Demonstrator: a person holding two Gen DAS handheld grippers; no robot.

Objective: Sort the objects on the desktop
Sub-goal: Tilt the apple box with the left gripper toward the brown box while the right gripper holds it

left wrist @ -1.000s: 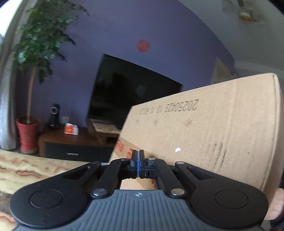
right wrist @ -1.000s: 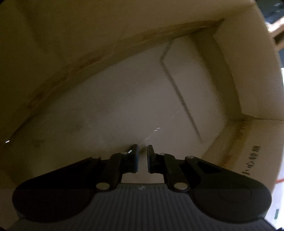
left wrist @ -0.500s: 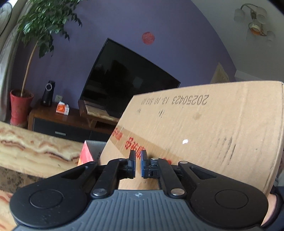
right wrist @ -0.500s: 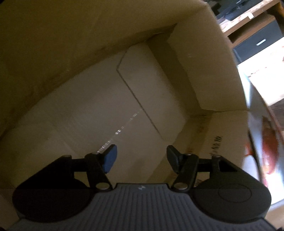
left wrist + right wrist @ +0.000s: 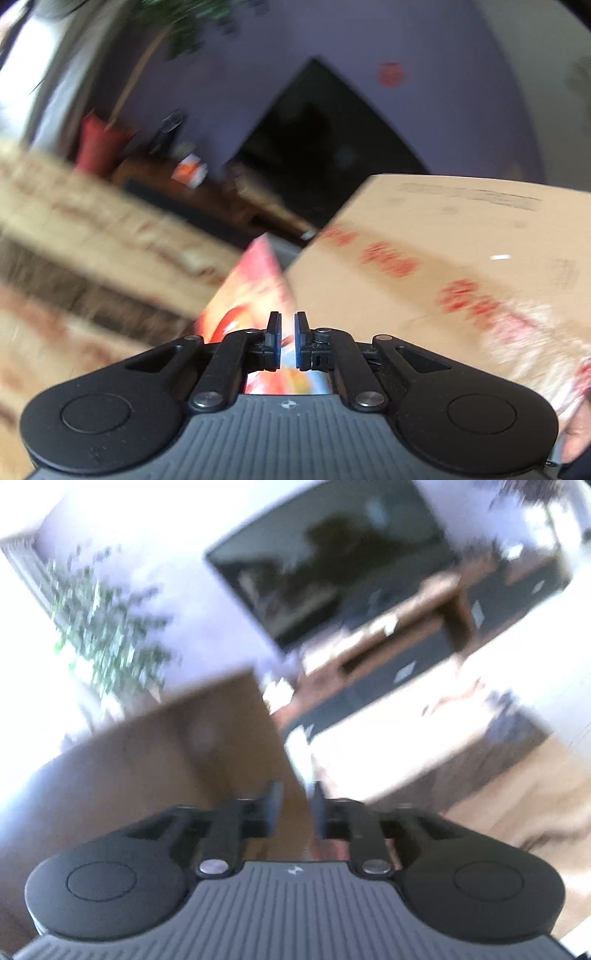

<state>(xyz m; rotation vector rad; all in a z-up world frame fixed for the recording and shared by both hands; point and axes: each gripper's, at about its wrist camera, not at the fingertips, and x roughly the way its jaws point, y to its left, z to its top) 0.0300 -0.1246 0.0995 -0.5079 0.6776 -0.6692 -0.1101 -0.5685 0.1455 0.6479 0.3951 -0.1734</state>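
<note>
A: Left gripper (image 5: 287,339) nearly shut, empty, over the red snack bag (image 5: 255,288) beside the cardboard box (image 5: 443,266).

B: Right gripper (image 5: 295,812) closing, empty. Both views blurred; fast swing risks clipping the box.

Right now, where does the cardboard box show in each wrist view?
Left wrist: cardboard box fills the right half, beyond the gripper.
Right wrist: cardboard box lies left of centre, blurred, above the gripper.
Shared landmark: the dark television on the purple wall.
</note>
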